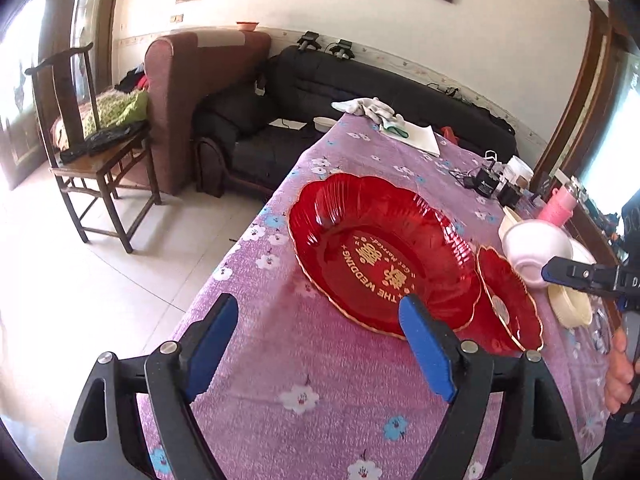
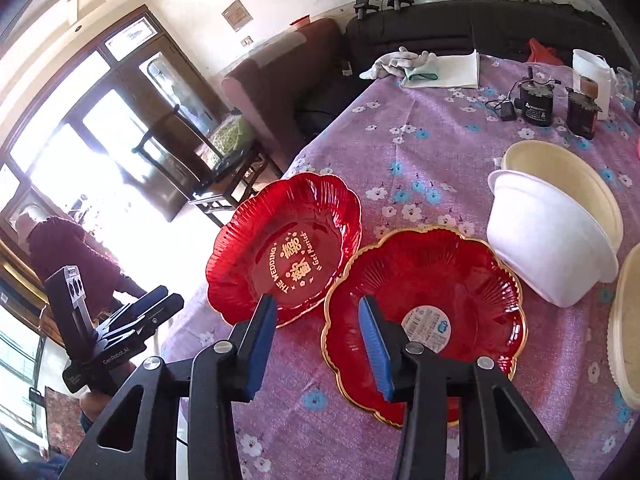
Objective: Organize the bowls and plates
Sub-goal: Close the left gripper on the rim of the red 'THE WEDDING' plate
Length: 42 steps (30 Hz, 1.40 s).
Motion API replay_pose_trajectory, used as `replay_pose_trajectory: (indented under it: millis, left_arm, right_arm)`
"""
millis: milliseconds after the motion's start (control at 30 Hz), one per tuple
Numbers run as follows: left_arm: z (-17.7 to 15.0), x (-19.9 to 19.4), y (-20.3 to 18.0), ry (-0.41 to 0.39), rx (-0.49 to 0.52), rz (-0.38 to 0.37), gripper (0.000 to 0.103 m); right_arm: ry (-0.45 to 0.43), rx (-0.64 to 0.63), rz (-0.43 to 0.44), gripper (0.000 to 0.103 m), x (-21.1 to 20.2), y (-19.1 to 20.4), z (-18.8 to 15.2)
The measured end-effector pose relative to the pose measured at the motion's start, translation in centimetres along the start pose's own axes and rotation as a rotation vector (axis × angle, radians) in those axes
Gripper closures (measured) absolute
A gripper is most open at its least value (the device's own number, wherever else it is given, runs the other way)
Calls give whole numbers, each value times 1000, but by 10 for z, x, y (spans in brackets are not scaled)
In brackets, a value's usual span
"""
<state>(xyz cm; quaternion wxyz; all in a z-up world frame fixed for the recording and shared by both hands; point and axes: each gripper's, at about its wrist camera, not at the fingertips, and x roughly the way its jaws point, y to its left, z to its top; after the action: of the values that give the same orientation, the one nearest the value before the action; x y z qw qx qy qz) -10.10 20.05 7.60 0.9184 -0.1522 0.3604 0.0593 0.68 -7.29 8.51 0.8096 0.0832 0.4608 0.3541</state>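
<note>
A large red scalloped plate (image 1: 380,256) (image 2: 280,252) with gold lettering lies on the purple flowered tablecloth (image 1: 304,360). A smaller gold-rimmed red plate (image 1: 508,304) (image 2: 428,320) with a white sticker overlaps its edge. A white bowl (image 1: 536,252) (image 2: 548,240) leans tilted in a cream bowl (image 2: 568,172). My left gripper (image 1: 320,344) (image 2: 148,308) is open over bare cloth, its right finger in front of the large plate's near rim. My right gripper (image 2: 318,344) (image 1: 576,276) is open, with the small plate's left rim showing between its fingers, untouched by the pads.
Another cream dish (image 2: 624,328) (image 1: 572,308) sits at the right. At the table's far end lie white gloves (image 2: 396,60), paper (image 2: 452,68), a black motor with cable (image 2: 536,104) and a white cup (image 2: 592,68). A wooden chair (image 1: 88,152) and sofa (image 1: 280,120) stand beyond the table's left edge.
</note>
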Motion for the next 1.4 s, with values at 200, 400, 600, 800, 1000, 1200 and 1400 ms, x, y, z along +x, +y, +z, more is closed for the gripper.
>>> replay_pose_trajectory:
  millis: [200,400,600,800,1000,1200,1400]
  left_arm:
    - [16,11,6,22,-10,-4,21]
    - [30,30,11,58,-19,-10,38]
    - [37,56,16,105,-29,3,50]
    - [37,76,23,138,-55,-8,65]
    - [37,91,22,163,-66,-26,79]
    - [38,98,16,160,-52,0,88]
    - [37,94,17,155,-50,21,88]
  right_arm:
    - [31,6,2,57,16,-1,17]
    - [50,14,-21,64,32,-6,32]
    - [84,23,-64,69,61,-17,48]
    - [108,20,-98,69,87,-25,56]
    - [130,24,-104,70,105,-32,61]
    - [154,22,-96,94,117,-28,60]
    - [131,32,-92,95,114,-25,59]
